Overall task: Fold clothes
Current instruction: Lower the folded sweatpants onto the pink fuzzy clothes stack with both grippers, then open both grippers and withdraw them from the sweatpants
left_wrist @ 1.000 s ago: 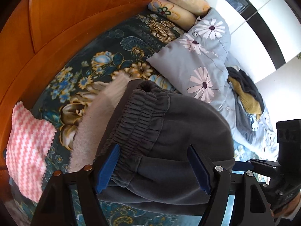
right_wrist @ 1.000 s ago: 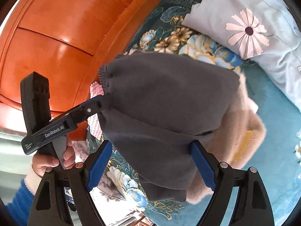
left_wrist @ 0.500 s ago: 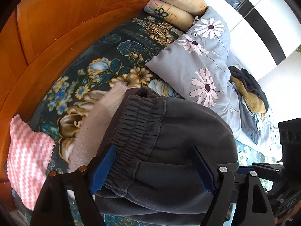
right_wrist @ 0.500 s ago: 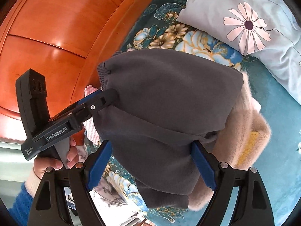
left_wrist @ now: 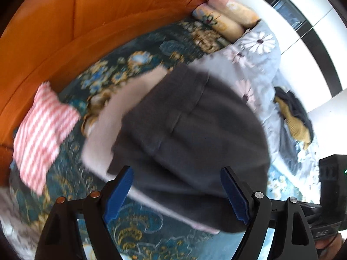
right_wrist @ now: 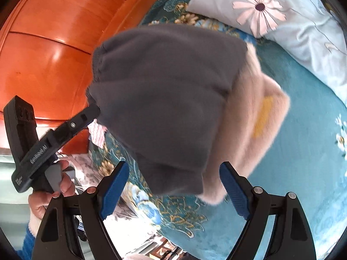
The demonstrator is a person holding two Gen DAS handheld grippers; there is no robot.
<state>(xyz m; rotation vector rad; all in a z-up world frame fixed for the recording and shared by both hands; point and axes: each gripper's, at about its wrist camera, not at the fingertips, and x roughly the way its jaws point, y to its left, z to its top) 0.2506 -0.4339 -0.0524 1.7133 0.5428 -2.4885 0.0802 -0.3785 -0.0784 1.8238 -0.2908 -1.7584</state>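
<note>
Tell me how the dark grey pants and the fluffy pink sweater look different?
The folded dark grey pants lie on top; the fluffy pale pink sweater lies underneath, sticking out at the edges. The pants look smooth, with a gathered waistband; the sweater looks furry, with a yellow patch. Both rest stacked on the floral bedspread.

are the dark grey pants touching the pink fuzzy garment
Touching. The right wrist view shows the dark grey pants lying directly on the pink fuzzy garment, overlapping it with no gap; the blurred left wrist view agrees.
</note>
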